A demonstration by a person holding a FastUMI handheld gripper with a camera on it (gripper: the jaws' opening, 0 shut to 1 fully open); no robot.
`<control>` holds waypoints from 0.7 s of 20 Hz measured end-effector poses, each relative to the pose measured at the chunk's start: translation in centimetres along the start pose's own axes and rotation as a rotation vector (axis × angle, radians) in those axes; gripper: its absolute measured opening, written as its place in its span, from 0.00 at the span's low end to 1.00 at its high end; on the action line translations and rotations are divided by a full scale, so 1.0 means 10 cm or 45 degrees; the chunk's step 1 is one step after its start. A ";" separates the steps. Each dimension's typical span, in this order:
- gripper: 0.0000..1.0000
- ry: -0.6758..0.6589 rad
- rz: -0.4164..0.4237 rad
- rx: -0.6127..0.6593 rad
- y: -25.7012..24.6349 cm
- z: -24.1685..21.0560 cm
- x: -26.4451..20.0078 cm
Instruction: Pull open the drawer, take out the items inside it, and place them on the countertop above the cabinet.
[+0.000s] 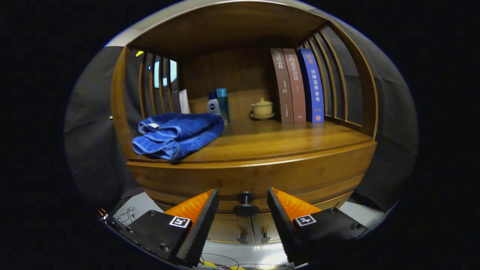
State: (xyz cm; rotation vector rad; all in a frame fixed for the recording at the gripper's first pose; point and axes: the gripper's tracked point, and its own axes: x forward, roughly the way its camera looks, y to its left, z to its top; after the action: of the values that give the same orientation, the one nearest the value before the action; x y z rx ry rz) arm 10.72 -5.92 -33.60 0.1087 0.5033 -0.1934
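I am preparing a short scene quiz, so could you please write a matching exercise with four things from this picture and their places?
Things:
1. blue towel
2. lidded cup
3. books
4. drawer knob

Places:
A. upright at the countertop's far end from the towel
B. between the open fingers of the gripper, untouched
C. folded at the countertop's front edge
D. on a saucer beside the books

Pairs: 1-C, 2-D, 3-A, 4-B
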 end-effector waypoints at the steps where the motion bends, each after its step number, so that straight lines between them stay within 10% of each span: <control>1: 0.83 0.015 -0.002 0.013 -0.01 -0.05 0.06; 6: 0.55 0.102 -0.019 0.032 -0.04 -0.27 0.23; 14: 0.38 0.109 -0.052 -0.032 -0.06 -0.32 0.23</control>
State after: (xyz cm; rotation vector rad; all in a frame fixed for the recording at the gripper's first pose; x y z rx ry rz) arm 11.11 -6.34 -37.51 0.0829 0.5934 -0.2227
